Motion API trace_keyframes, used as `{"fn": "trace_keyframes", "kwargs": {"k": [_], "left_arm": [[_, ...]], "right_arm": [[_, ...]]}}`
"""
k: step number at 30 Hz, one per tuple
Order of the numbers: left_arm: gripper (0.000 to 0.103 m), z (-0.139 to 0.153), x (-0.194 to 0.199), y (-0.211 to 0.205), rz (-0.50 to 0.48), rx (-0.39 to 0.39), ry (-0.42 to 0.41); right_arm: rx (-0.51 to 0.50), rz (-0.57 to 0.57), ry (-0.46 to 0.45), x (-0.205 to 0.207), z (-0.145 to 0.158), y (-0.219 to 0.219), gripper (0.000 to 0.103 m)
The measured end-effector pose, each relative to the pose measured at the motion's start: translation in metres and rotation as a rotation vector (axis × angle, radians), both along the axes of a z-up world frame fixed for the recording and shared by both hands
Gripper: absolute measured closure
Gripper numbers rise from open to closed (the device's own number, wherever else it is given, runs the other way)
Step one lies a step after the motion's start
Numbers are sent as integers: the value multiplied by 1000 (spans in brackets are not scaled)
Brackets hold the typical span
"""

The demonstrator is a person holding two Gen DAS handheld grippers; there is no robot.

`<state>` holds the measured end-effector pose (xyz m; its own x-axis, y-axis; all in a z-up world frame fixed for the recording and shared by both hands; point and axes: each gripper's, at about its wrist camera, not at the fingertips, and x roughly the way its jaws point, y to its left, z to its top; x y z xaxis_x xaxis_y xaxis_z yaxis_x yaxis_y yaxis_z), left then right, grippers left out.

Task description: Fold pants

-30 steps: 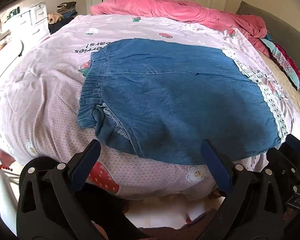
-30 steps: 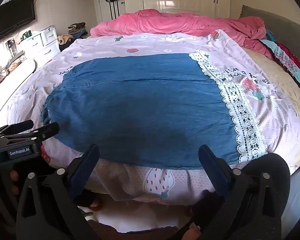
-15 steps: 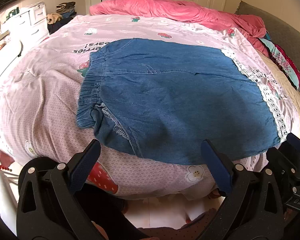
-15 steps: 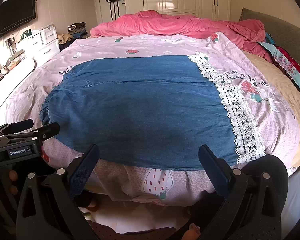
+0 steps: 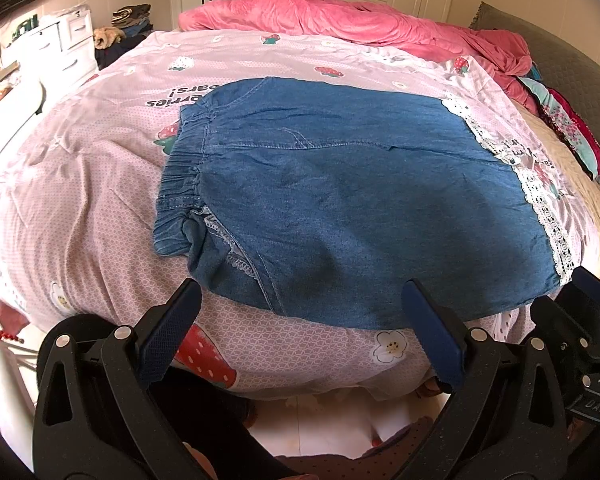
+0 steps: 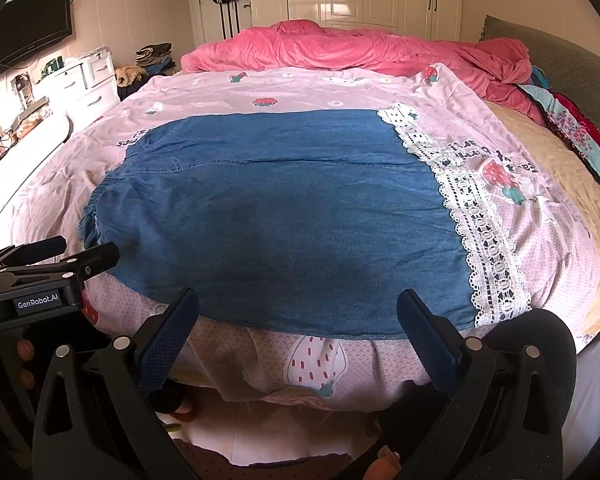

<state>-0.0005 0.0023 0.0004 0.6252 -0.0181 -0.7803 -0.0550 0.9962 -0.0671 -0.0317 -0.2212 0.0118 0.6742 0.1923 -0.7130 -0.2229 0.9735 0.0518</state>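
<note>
Here the bed, under a pink strawberry-print cover, fills both views. A pink quilt is bunched at its far side, toward 12 o'clock. The denim pants lie flat on the cover, near the bed's front edge, elastic waistband at 9 o'clock and white lace hem at 3 o'clock. The left gripper hovers just off the front edge with its fingers spread wide, holding nothing. The right gripper is likewise spread and empty, close to the pants' near edge.
</note>
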Motion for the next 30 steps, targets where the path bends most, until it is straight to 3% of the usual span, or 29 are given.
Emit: {"fn": "trace_keyframes", "kwargs": {"k": [30], "left_arm": [[9,1,2,0,1,8,-1]], "right_arm": [[-8,-4,1,2,-2,0,4]]}}
